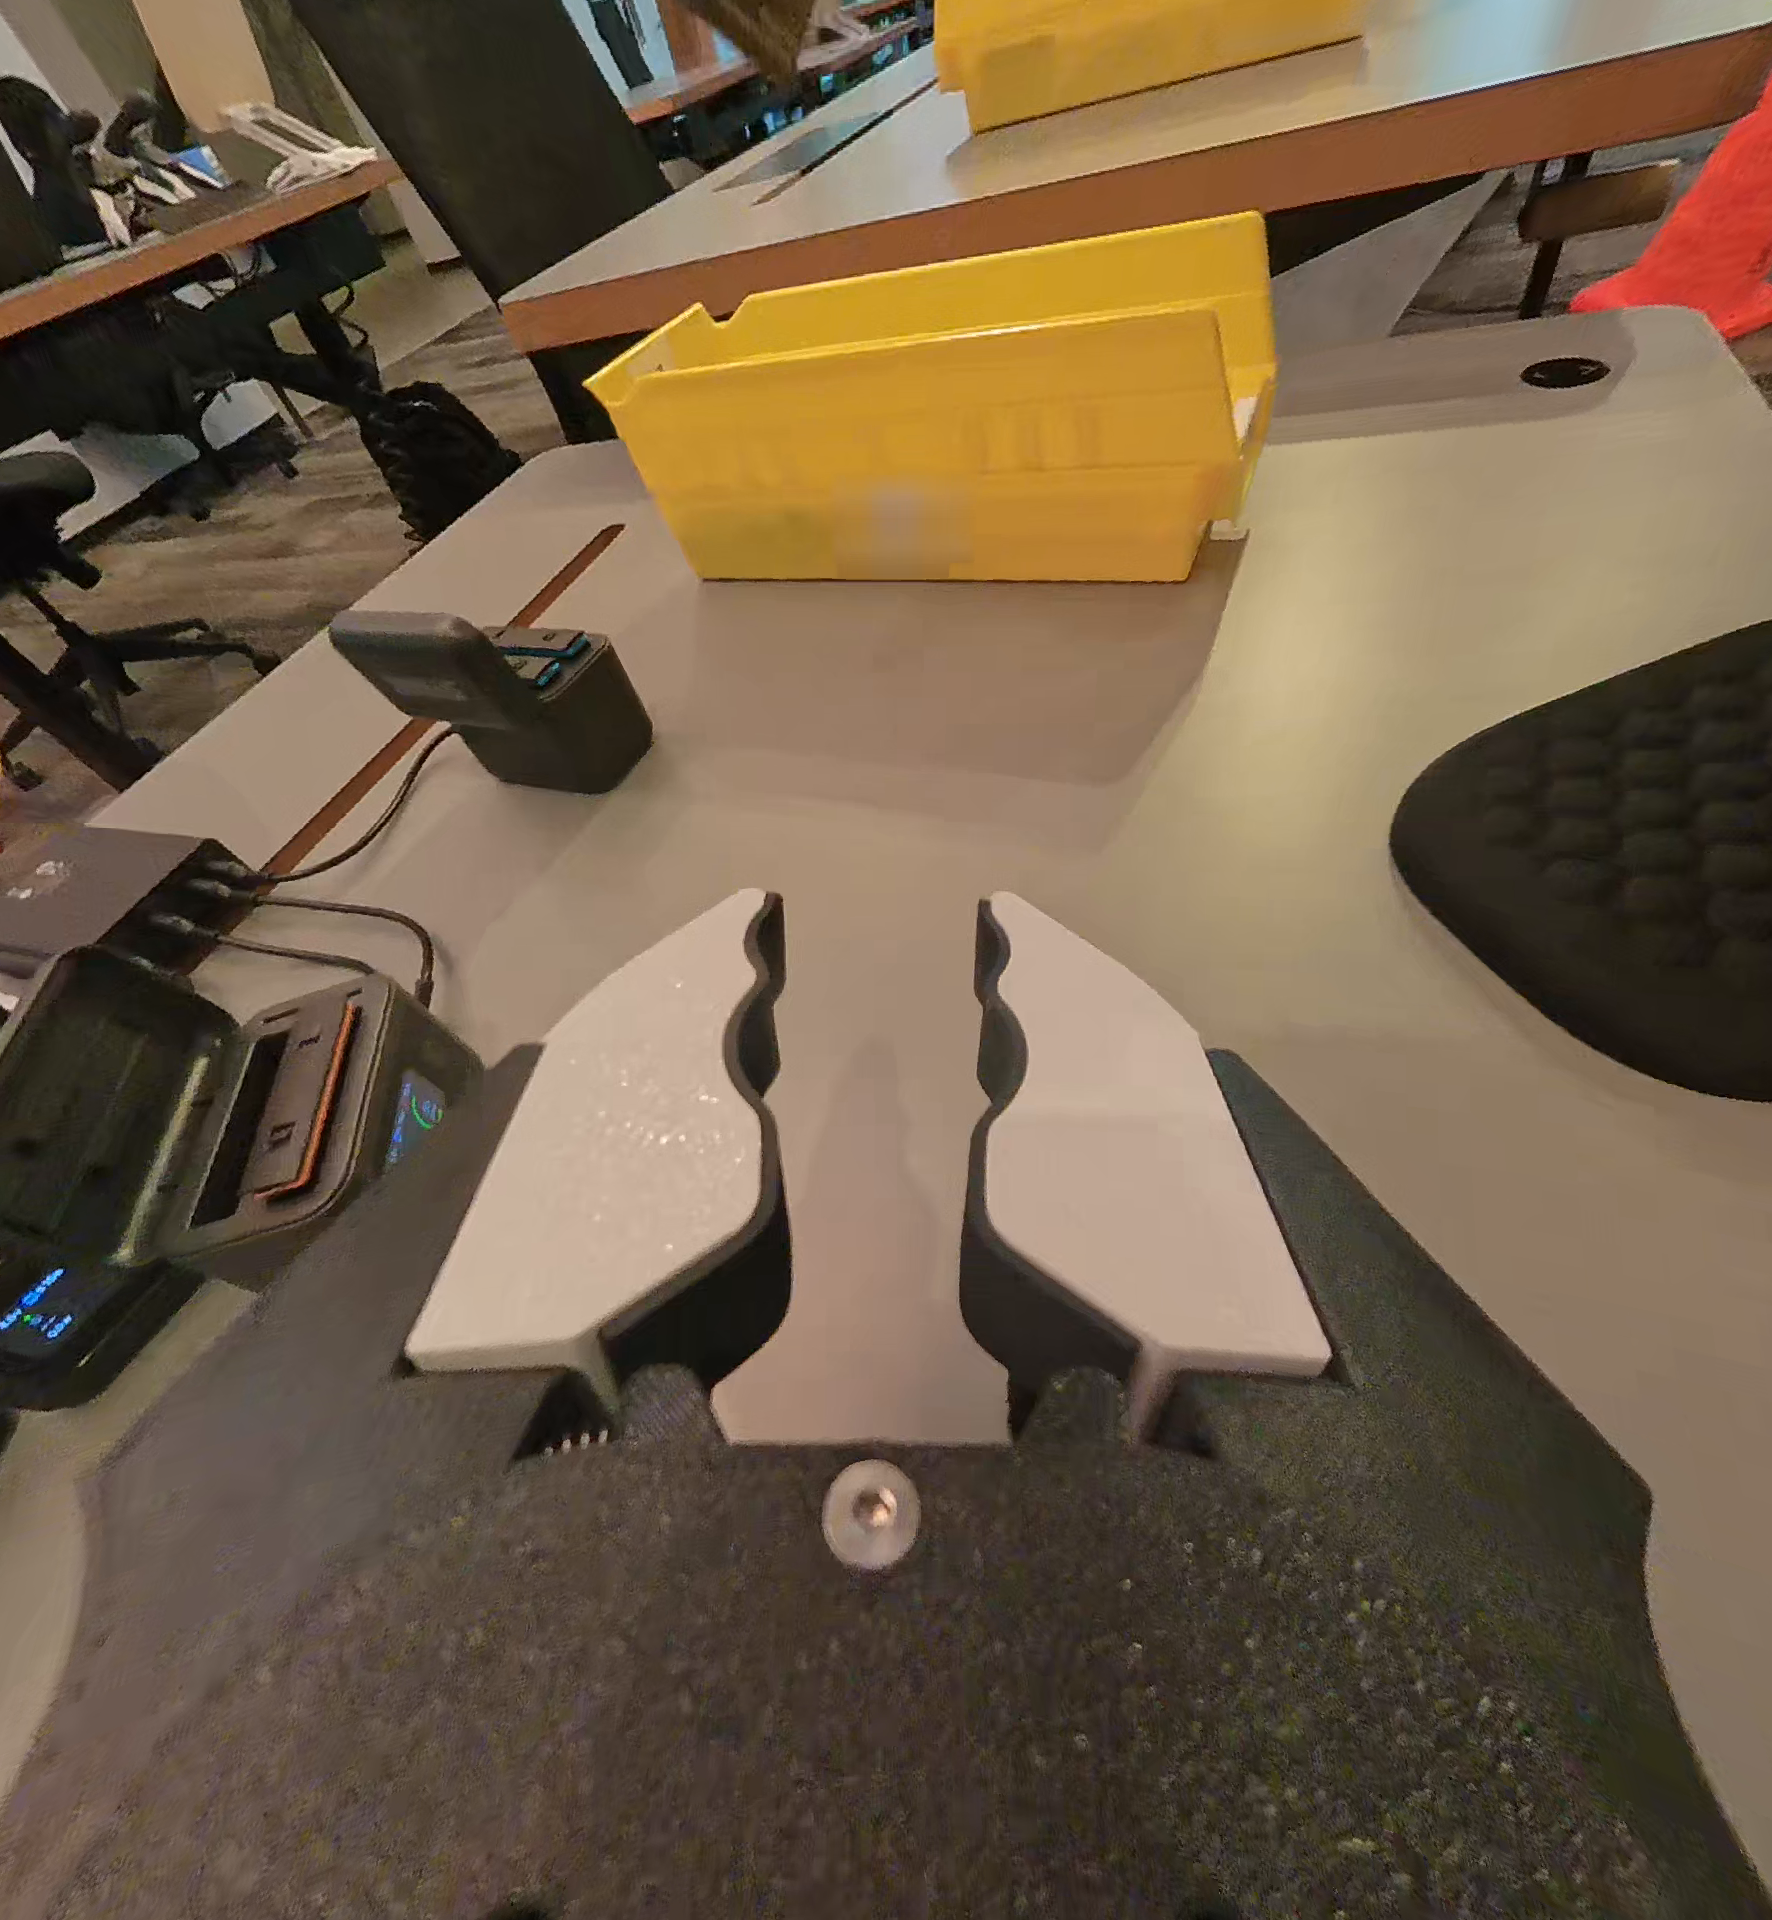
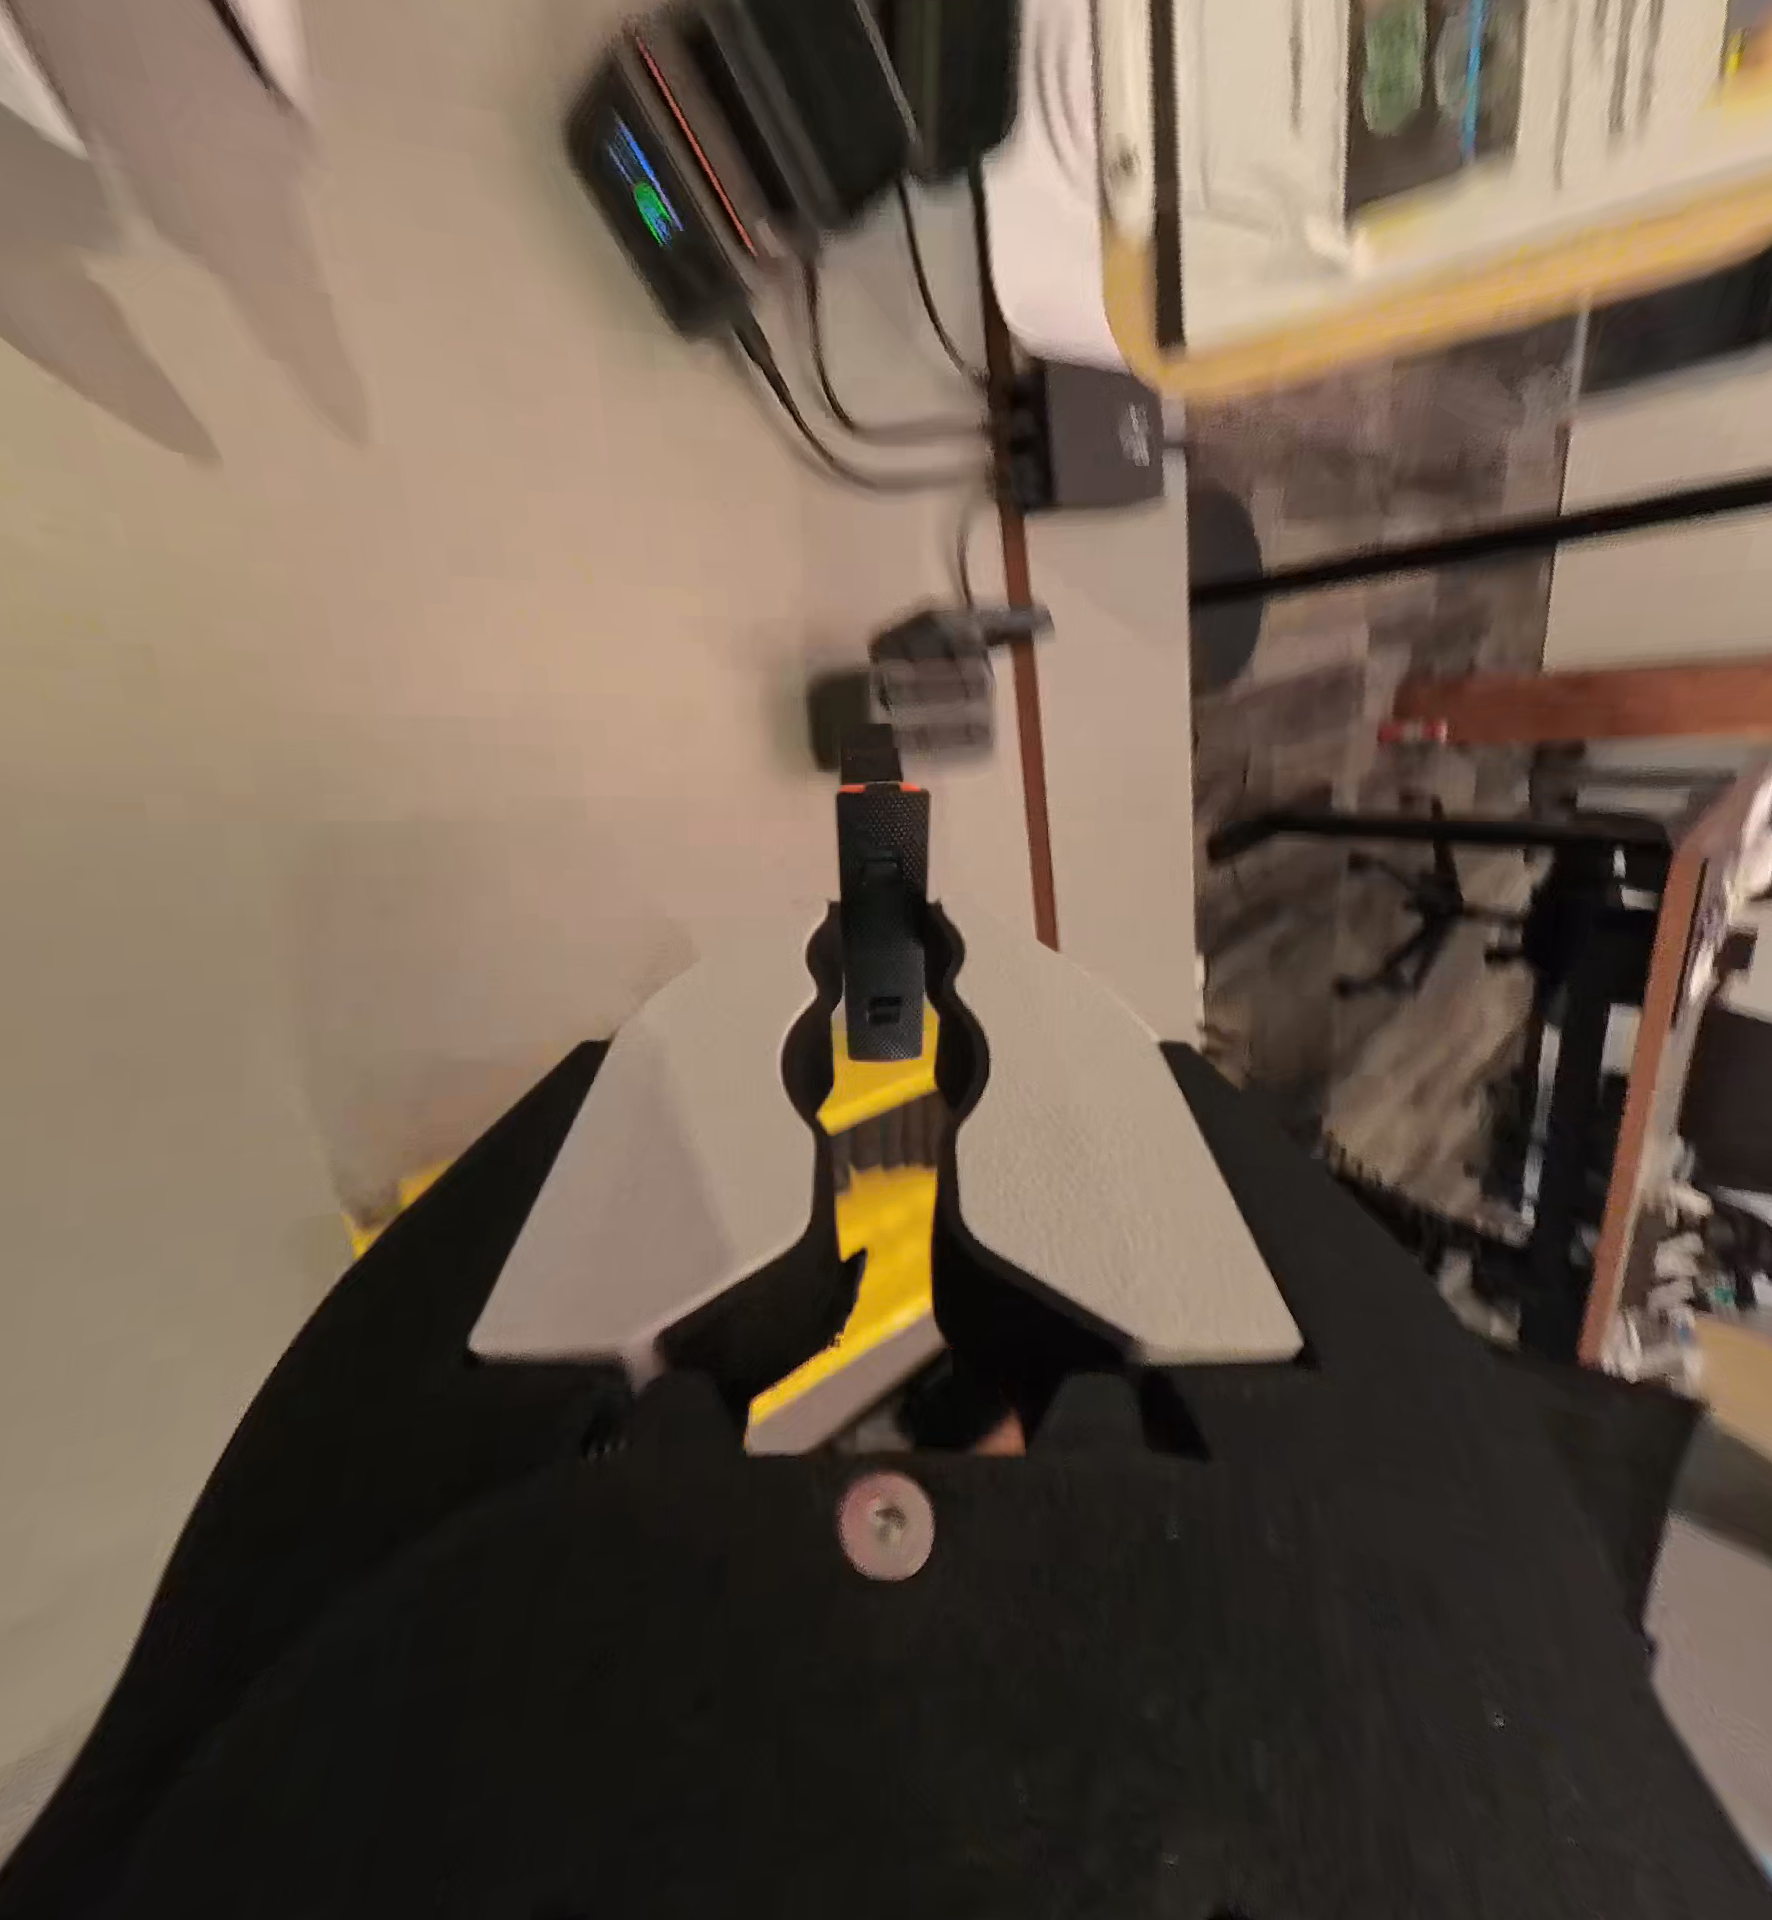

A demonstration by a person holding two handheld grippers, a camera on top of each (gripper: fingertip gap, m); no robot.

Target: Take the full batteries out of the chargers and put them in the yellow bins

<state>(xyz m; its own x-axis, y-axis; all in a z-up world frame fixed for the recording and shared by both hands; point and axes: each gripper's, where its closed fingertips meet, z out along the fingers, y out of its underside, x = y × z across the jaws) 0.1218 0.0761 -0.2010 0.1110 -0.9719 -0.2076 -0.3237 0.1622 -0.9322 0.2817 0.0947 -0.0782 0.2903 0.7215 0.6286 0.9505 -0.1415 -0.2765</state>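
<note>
Jaws of the right gripper point(image 2: 884, 977) were pinched nearly together on a slim black battery point(image 2: 882, 914) with an orange band near its far end; the battery stood out forward past the fingertips point(image 2: 996, 997), gripped by its near half. Below the gap between the fingers a strip of yellow showed, most likely a yellow bin point(image 2: 877, 1216), though the blur made it hard to be sure. Farther off in that view, a charger with a lit screen point(image 2: 684, 187) sat on the grey desk point(image 2: 342, 727), its cables running to a dark hub point(image 2: 1090, 436), and a smaller dark charger point(image 2: 913, 686) lay beyond the battery tip. The whole right wrist view was smeared by motion.

Jaws of the left gripper point(image 1: 880, 914) stood well apart with nothing between them, only bare desk point(image 1: 913, 707) visible through the gap. To its left was an open charger case point(image 1: 186, 1112) with its lid tipped back and a small lit display. Ahead and left sat a black charger with blue-trimmed batteries point(image 1: 508, 696), cabled to a hub point(image 1: 123, 894). Beyond it a yellow bin point(image 1: 944, 436) rested on the desk, and a second yellow bin point(image 1: 1121, 52) sat on the next table. A black textured pad point(image 1: 1671, 852) lay to the right.
</note>
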